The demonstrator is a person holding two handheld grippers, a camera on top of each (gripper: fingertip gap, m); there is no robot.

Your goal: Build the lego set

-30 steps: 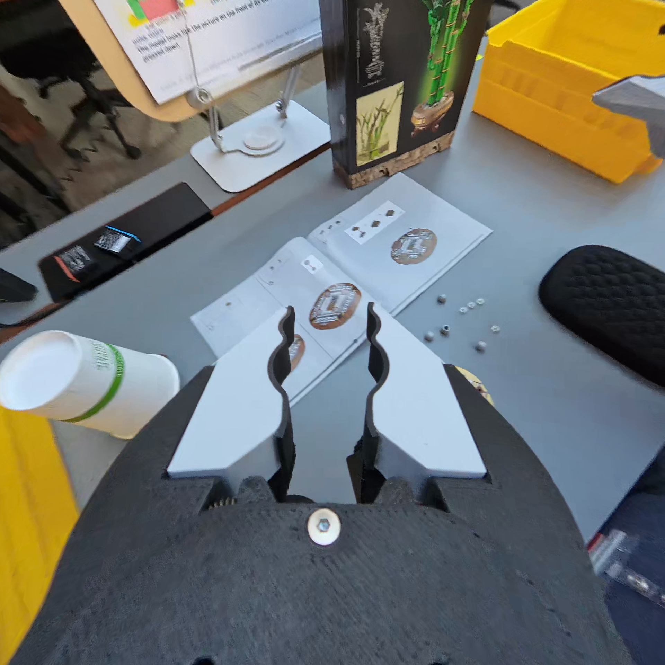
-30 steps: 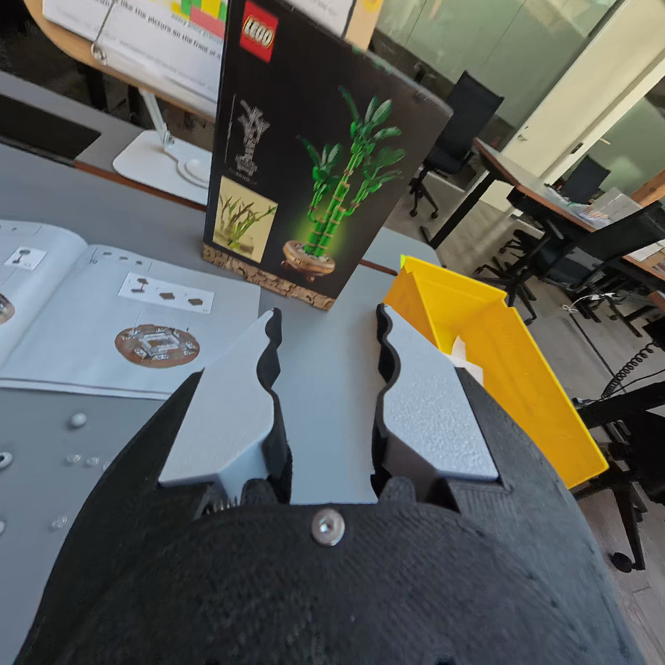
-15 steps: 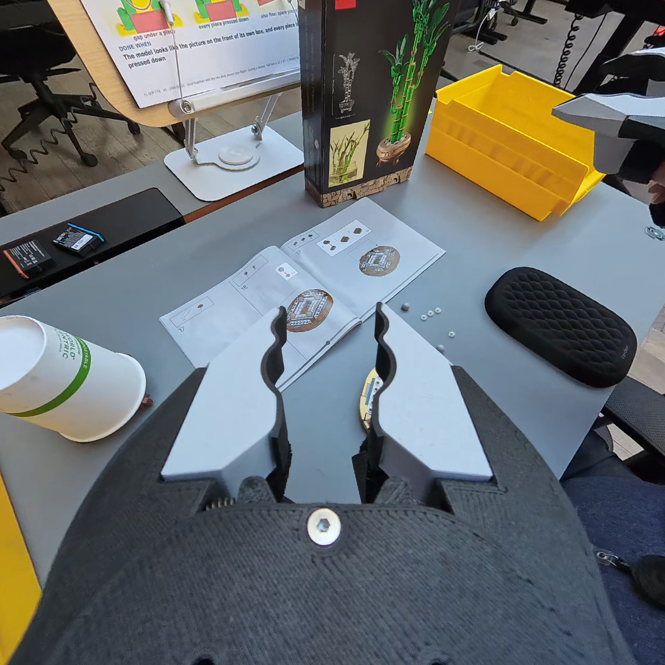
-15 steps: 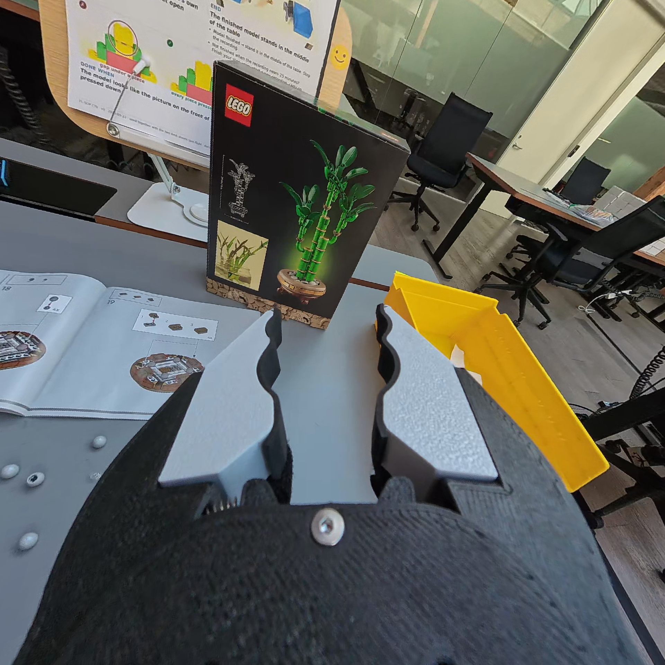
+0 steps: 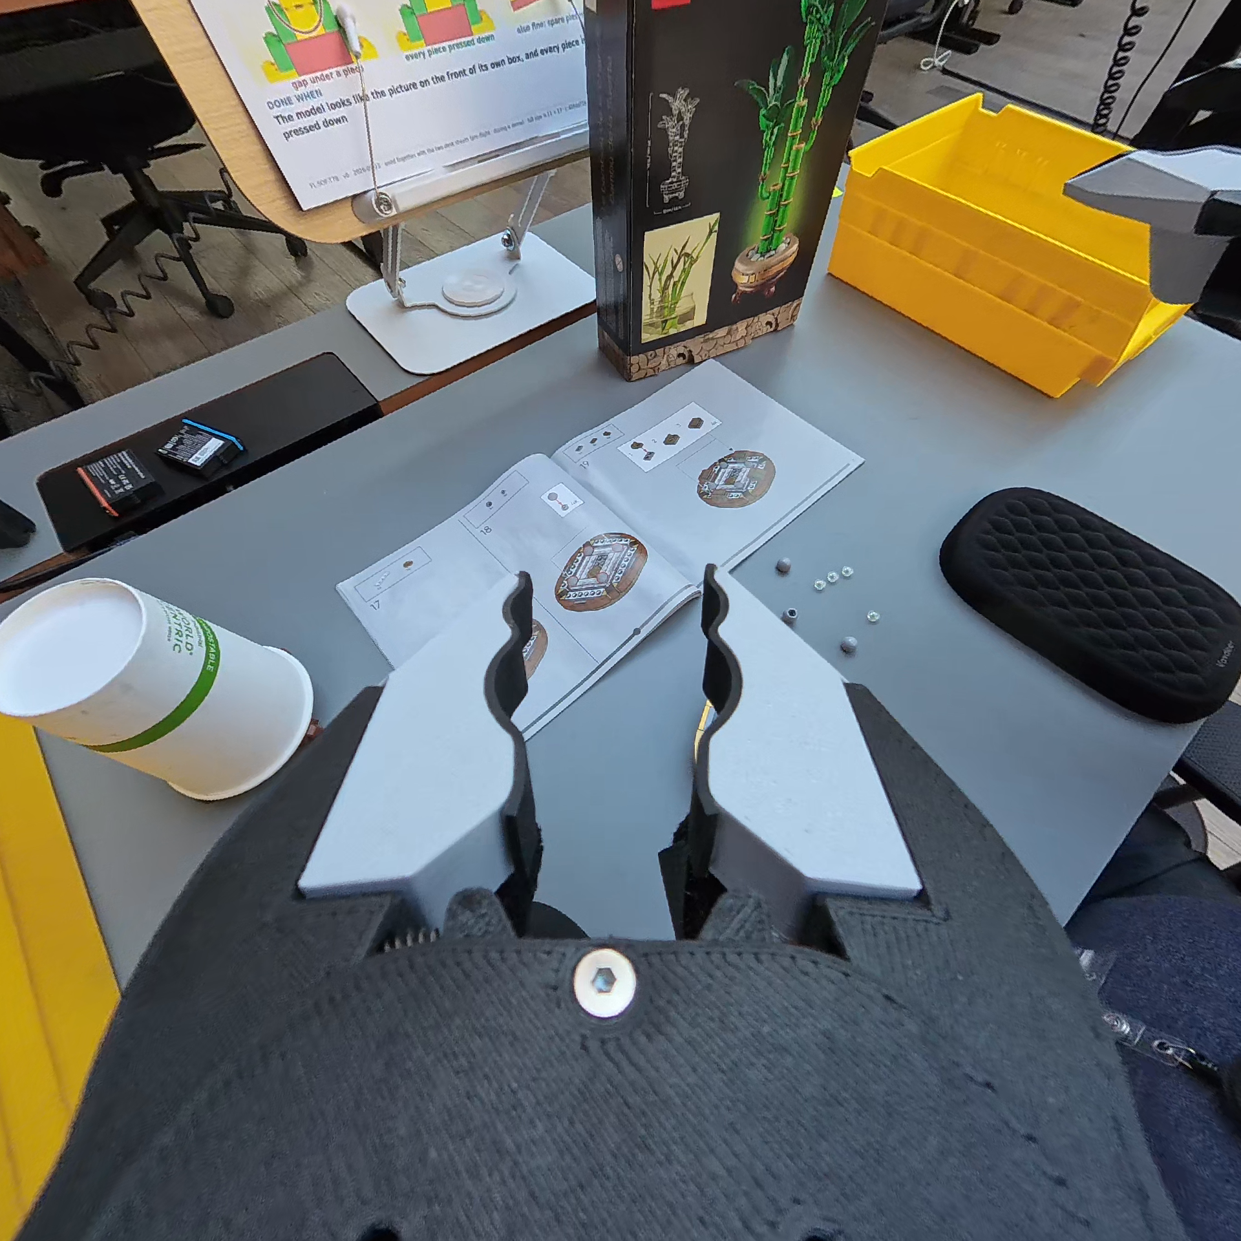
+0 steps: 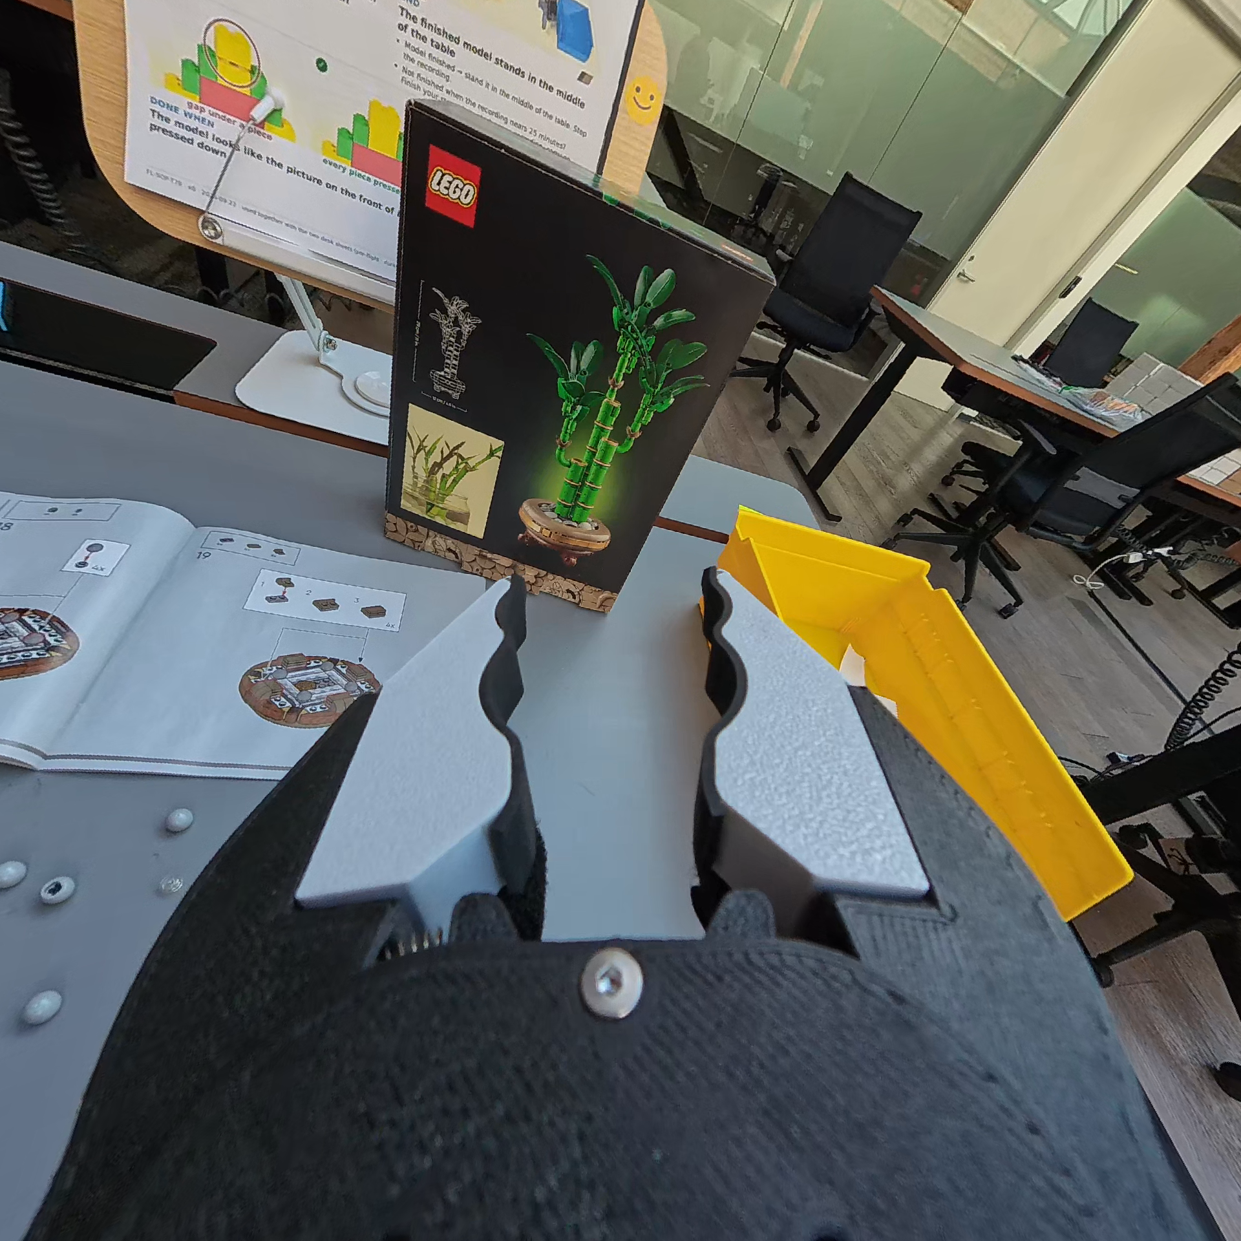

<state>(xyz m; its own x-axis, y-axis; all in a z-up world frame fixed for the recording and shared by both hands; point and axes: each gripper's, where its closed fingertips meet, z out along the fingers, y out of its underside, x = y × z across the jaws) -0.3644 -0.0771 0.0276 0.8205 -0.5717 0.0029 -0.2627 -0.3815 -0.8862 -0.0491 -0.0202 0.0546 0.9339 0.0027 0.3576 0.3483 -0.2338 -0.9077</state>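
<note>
An open instruction booklet (image 5: 604, 530) lies in the middle of the grey table; it also shows in the right wrist view (image 6: 168, 631). Several small grey and clear round pieces (image 5: 829, 591) lie to its right, and show at the left in the right wrist view (image 6: 57, 890). The black set box (image 5: 725, 181) with a bamboo picture stands behind the booklet (image 6: 571, 376). My left gripper (image 5: 612, 584) is open and empty, held above the booklet's near edge. A sliver of a round tan model part (image 5: 704, 715) shows behind its right finger. My right gripper (image 6: 608, 584) is open and empty, above the table in front of the box.
A yellow bin (image 5: 994, 248) stands at the back right (image 6: 940, 678). A black wrist pad (image 5: 1094, 598) lies at the right. A white paper cup (image 5: 141, 685) lies on its side at the left. A sheet on a stand (image 5: 416, 87) is behind. The right gripper's finger (image 5: 1162, 201) shows at top right.
Both grippers have risen and pulled back from the table, so more of the booklet, box and bin shows. Both stay open and empty.
</note>
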